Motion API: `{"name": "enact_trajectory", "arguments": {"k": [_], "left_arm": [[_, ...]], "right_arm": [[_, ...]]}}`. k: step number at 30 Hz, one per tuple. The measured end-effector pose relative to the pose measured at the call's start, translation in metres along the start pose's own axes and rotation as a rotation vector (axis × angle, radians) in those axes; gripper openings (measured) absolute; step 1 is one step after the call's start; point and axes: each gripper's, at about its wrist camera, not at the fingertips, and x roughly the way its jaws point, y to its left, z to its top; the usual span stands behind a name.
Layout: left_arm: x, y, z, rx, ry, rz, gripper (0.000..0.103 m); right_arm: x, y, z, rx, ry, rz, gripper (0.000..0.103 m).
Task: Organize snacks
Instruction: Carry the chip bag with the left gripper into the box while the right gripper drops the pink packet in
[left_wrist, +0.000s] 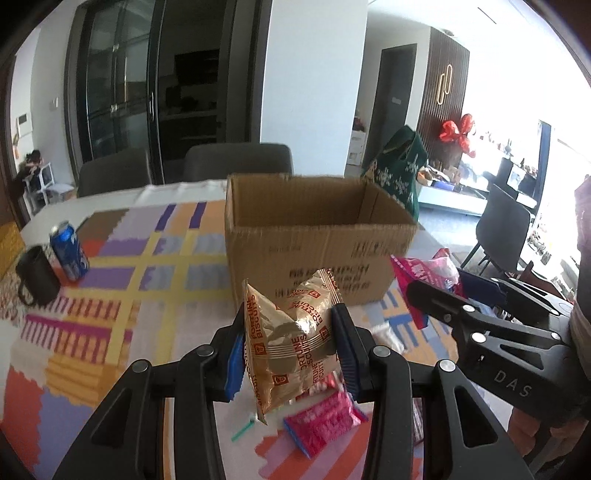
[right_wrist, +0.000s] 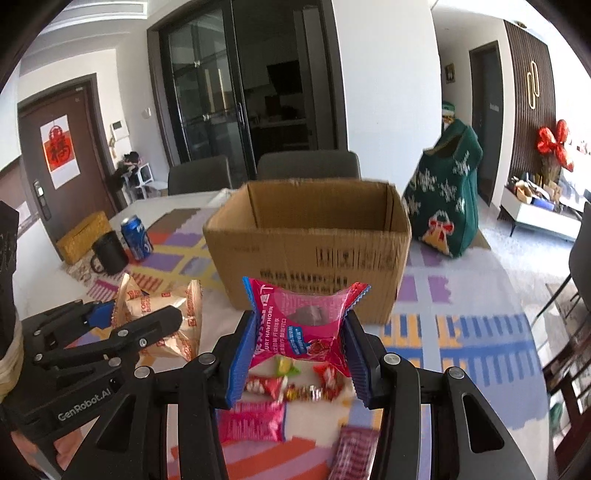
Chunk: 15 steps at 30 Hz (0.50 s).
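The bench (right_wrist: 480, 295) carries a patterned cloth (left_wrist: 122, 273) and an open box (right_wrist: 306, 251) at its centre. Left tongs (left_wrist: 291, 343) pinch a gold biscuit pack (left_wrist: 291, 332), held above the bench in front of the box. Right tongs (right_wrist: 299, 343) pinch a pink hawthorn pack (right_wrist: 303, 321), likewise raised before the box. Loose candies (right_wrist: 291, 384) lie on the cloth below.

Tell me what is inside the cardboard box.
The cardboard box is open-topped; only its bare inner walls show, with no snack above the rim. Its front wall hides the floor, so contents lying low cannot be ruled out.
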Motion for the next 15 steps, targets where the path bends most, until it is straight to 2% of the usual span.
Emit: {"name": "enact_trajectory", "arguments": {"k": [8, 15], "left_arm": [[0.011, 0.012, 0.051, 0.016, -0.040, 0.017, 0.042], [0.035, 0.021, 0.081, 0.025, -0.027, 0.011, 0.042]], "right_arm": [[0.016, -0.002, 0.042, -0.024, -0.028, 0.003, 0.047], [0.034, -0.009, 0.072, -0.024, -0.034, -0.005, 0.047]]}}
